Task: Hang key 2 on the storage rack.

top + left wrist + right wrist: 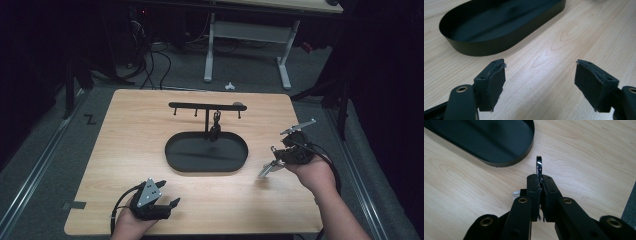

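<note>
Pale maple-grained wood is making up the flat tabletop (150,165) in the high view, and on it a matte black oval metal tray (206,152) is sitting under a thin black T-shaped hanger stand with small pegs (207,106), a dark item already hanging near its post; the right gripper (276,159) is hovering just right of the tray, pinching a small shiny metal ring piece (266,170), while the left gripper (162,202) is resting near the table's front edge, well apart from everything. In the left gripper view, its jaws are standing wide with nothing between them, worn rubbery pads (496,82) fraying at the edges, the tray's thin smooth wall (506,42) lying beyond. In the right gripper view, the jaws are clamping tight on the polished ring (539,166), gripping only its lower edge. That slick chrome could be slipping or twisting out of the frayed pads, likely dropping onto the table or missing a thin peg
</note>
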A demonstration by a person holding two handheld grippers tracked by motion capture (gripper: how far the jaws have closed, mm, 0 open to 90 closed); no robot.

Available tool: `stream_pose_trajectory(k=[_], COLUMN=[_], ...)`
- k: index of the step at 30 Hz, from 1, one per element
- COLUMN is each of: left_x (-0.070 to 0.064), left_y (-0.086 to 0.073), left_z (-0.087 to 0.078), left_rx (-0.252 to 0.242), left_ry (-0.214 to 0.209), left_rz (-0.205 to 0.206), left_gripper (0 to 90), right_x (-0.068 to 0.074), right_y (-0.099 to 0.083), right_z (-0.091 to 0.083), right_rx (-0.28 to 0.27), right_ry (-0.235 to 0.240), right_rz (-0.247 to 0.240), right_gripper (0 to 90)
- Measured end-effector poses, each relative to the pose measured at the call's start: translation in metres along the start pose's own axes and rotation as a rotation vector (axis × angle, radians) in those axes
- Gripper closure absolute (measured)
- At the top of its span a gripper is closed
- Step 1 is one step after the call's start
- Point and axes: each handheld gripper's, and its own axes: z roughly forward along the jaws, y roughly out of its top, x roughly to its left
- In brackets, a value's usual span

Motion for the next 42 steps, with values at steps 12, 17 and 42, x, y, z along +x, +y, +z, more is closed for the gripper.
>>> stream_pose_trajectory(k=[12, 17, 42], left_x=[0.0, 0.0, 0.003], left_y=[-0.001, -0.004, -0.01], left_z=[-0.005, -0.013, -0.018], left_rx=[-0.006, -0.012, 0.0], left_ry=[0.012, 0.03, 0.047], left_rz=[0.003, -0.007, -0.024], left_gripper=[24.7, 24.8, 24.9], right_x=[0.015, 0.021, 0.038], right_y=[0.022, 0.035, 0.093], right_z=[0.013, 0.02, 0.011], right_rx=[0.007, 0.002, -0.062], right_ry=[0.017, 0.033, 0.05], right_rz=[-0.041, -0.054, -0.107], right_gripper=[86.4, 86.4, 86.4])
